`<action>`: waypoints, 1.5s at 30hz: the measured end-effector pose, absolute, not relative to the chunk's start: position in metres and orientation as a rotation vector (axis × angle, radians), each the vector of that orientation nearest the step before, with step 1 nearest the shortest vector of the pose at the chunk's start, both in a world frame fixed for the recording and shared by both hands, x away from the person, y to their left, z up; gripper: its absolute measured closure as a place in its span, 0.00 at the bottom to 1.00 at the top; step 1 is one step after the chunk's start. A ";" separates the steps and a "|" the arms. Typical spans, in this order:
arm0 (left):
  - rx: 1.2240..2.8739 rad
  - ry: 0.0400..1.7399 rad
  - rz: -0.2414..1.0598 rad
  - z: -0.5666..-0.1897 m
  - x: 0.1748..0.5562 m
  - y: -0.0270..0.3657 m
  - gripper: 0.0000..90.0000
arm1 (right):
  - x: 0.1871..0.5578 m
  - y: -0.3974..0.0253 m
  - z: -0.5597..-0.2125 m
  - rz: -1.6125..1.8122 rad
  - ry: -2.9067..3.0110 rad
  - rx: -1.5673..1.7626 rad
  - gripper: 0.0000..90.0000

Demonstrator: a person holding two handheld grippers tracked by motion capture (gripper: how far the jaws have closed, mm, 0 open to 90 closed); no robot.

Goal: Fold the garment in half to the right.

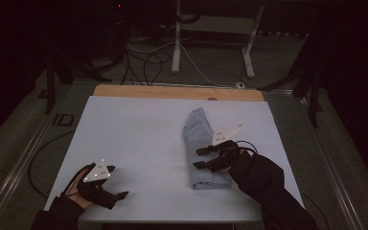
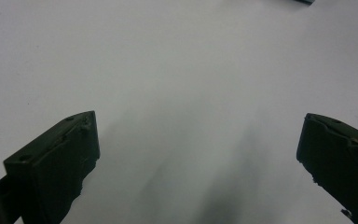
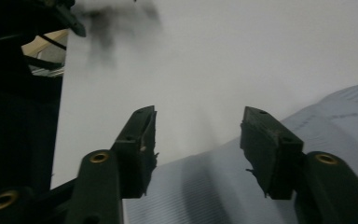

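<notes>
Right gripper [image 1: 200, 158] — jaws spread, empty — hovers over the folded grey-blue cloth [image 1: 202, 148] lying right of centre on the white table sheet [image 1: 134, 134]. Left gripper [image 1: 120, 197], jaws wide apart, sits over bare sheet near the front-left corner.

One marking can be read: dark characters that look like "ID", on the grey floor [image 1: 38, 139] just off the left edge of the worktop [image 1: 139, 129], level with its far half. The dim light leaves the reading uncertain. Nothing else carries legible text.
</notes>
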State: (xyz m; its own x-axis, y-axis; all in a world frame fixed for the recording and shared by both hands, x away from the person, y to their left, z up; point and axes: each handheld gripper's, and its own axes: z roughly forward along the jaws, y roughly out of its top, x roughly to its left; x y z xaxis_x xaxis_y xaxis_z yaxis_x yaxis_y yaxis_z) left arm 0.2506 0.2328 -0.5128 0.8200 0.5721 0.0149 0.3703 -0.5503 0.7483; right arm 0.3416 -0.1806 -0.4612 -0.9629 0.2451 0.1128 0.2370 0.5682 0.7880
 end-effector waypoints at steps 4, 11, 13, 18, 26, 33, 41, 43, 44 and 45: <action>2.214 0.688 0.331 -0.513 0.251 0.233 0.00 | 0.338 -0.179 -0.467 1.366 2.782 0.417 0.63; 2.215 0.689 0.329 -0.514 0.250 0.232 0.00 | 0.331 -0.179 -0.482 1.266 2.828 0.363 0.87; 2.219 0.684 0.325 -0.514 0.251 0.232 0.00 | 0.330 -0.180 -0.485 1.244 2.837 0.343 0.91; 2.225 0.684 0.324 -0.515 0.251 0.232 0.00 | 0.330 -0.179 -0.493 1.219 2.877 0.333 0.97; 2.217 0.690 0.327 -0.515 0.251 0.233 0.00 | 0.332 -0.176 -0.514 1.123 2.930 0.311 1.00; 2.226 0.680 0.328 -0.515 0.250 0.232 0.00 | 0.329 -0.176 -0.522 1.110 2.963 0.254 1.00; 2.224 0.681 0.330 -0.514 0.250 0.233 0.00 | 0.322 -0.174 -0.524 1.109 2.984 0.245 1.00; 2.225 0.681 0.328 -0.515 0.250 0.232 0.00 | 0.320 -0.174 -0.525 1.124 2.989 0.235 1.00; 2.226 0.680 0.327 -0.515 0.250 0.232 0.00 | 0.320 -0.174 -0.525 1.121 2.991 0.230 1.00; 2.226 0.680 0.326 -0.515 0.250 0.232 0.00 | 0.320 -0.174 -0.525 1.126 2.991 0.233 1.00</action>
State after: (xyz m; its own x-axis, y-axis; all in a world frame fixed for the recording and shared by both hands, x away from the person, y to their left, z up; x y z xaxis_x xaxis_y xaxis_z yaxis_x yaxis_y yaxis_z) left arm 0.2500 0.2319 -0.5148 0.8247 0.5653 0.0182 0.3679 -0.5606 0.7419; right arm 0.3197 -0.1739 -0.5252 -0.9875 0.1135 0.1093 0.1574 0.7429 0.6506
